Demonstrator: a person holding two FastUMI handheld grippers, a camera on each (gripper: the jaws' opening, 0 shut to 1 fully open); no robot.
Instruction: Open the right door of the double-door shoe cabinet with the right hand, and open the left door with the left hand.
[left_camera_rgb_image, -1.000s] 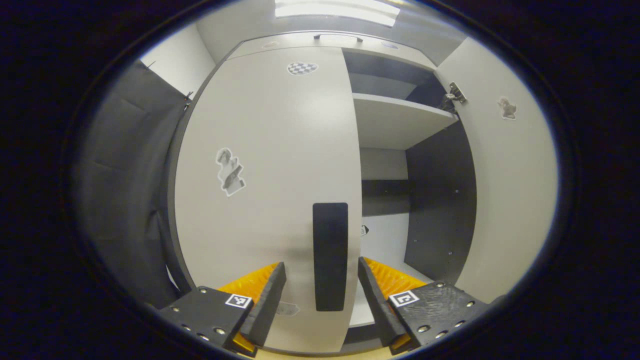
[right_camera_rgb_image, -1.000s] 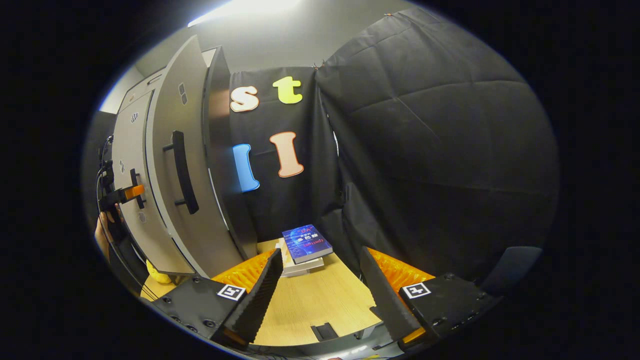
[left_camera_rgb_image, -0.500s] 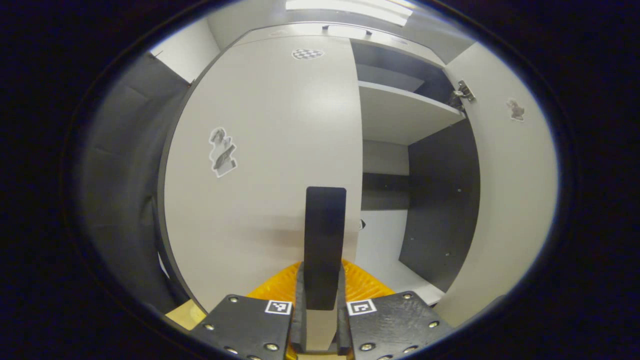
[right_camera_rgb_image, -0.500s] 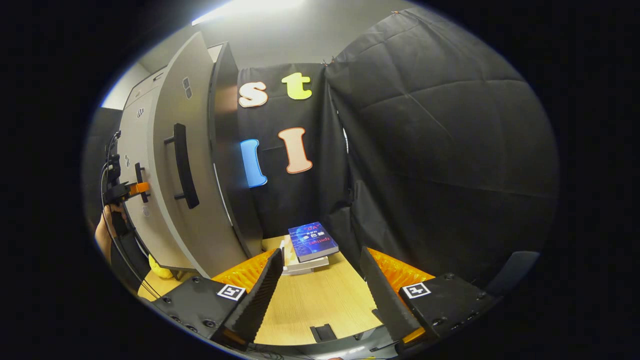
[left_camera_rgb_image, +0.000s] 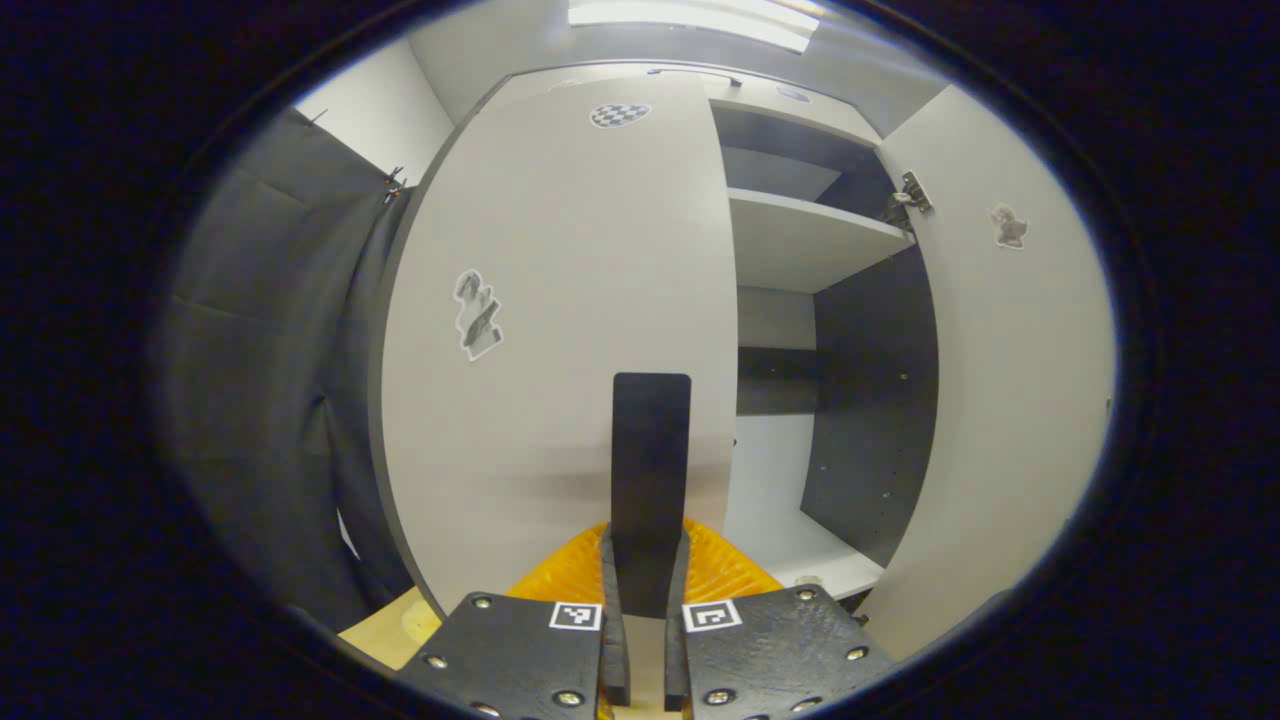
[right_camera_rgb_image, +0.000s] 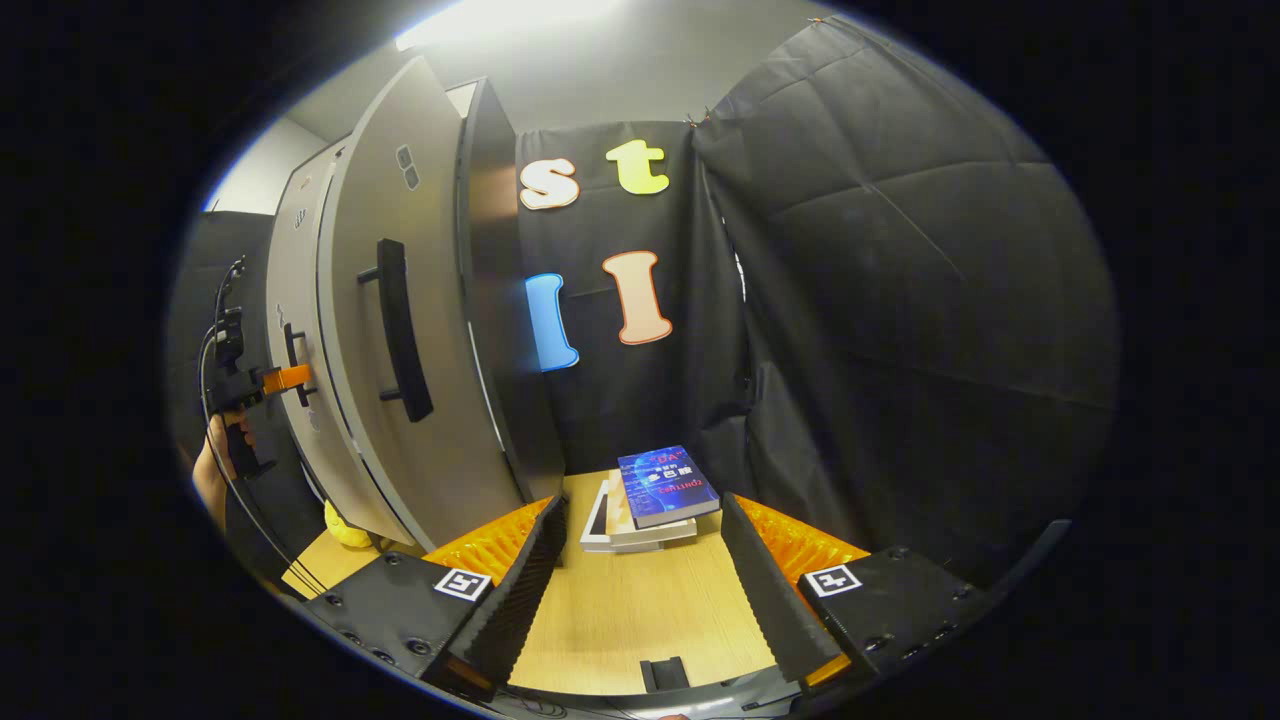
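two doors face us on the shoe cabinet (left_camera_rgb_image: 800, 240): the right door (left_camera_rgb_image: 1010, 400) stands swung open, baring the shelves, while the left door (left_camera_rgb_image: 560, 300) looks shut or nearly so. we have our left gripper (left_camera_rgb_image: 640, 610) clamped narrow on the left door's handle (left_camera_rgb_image: 650, 470), both fingers pressing its lower end. our right gripper (right_camera_rgb_image: 640, 570) hangs wide apart and holds nothing, above the wooden table (right_camera_rgb_image: 620, 620), with a stack of books (right_camera_rgb_image: 650, 495) beyond it.
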